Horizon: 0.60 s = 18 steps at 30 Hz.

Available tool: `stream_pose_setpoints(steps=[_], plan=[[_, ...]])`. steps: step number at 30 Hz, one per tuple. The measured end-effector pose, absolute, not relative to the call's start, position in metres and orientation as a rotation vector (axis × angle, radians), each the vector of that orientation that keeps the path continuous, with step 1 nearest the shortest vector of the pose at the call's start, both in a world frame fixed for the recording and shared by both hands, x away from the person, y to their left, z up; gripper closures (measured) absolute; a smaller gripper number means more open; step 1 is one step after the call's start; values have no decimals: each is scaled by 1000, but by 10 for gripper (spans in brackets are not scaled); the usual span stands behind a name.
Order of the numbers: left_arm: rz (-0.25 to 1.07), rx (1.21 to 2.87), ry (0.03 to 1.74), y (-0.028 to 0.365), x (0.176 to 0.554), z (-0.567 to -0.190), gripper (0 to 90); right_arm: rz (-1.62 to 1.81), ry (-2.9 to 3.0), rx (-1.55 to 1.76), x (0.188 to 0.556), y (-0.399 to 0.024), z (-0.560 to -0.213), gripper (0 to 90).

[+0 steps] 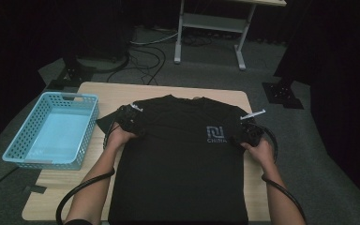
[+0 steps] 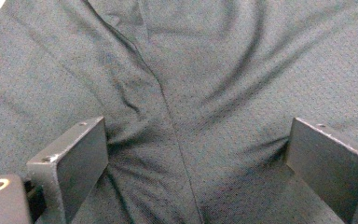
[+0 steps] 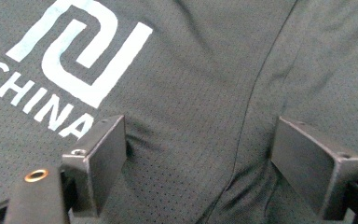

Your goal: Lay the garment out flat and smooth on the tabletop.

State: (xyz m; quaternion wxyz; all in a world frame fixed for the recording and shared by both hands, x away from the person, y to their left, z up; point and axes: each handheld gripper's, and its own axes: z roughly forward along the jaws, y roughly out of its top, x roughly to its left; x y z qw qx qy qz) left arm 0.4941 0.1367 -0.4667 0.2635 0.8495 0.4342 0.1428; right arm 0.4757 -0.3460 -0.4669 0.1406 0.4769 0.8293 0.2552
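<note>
Surface [image 1: 243,187]: black shirt [image 1: 178,173] lies flat on it, front up, collar away from the person, hem at the near edge. Blue basket [image 1: 86,136] sits just left of the shirt, apart from it.

Left claw [image 1: 130,118] sits on the shirt's left shoulder area, right claw [image 1: 249,132] on the right side beside the white print [image 1: 216,134]. Both are released: jaws spread wide, pressing into the cloth, a sleeve seam running between each pair, nothing pinched yet.

Risks, my read:
- Mesh fabric is thin and slick. Closing flat may grab only the top layer, so the back layer drags and the fold comes out crooked.
- Cloth is already bunching at the jaw tips; closing there traps a wrinkle.
- Uneven grab heights left vs right would skew the fold.
- A wide left swing could knock the basket.
</note>
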Motion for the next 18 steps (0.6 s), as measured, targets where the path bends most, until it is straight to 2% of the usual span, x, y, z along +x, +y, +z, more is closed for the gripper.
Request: stream_pose_setpoints(steps=[18], plan=[[393,2283,1189,137,538,-467,44,738,2369,1405,519,-345,-467,176]])
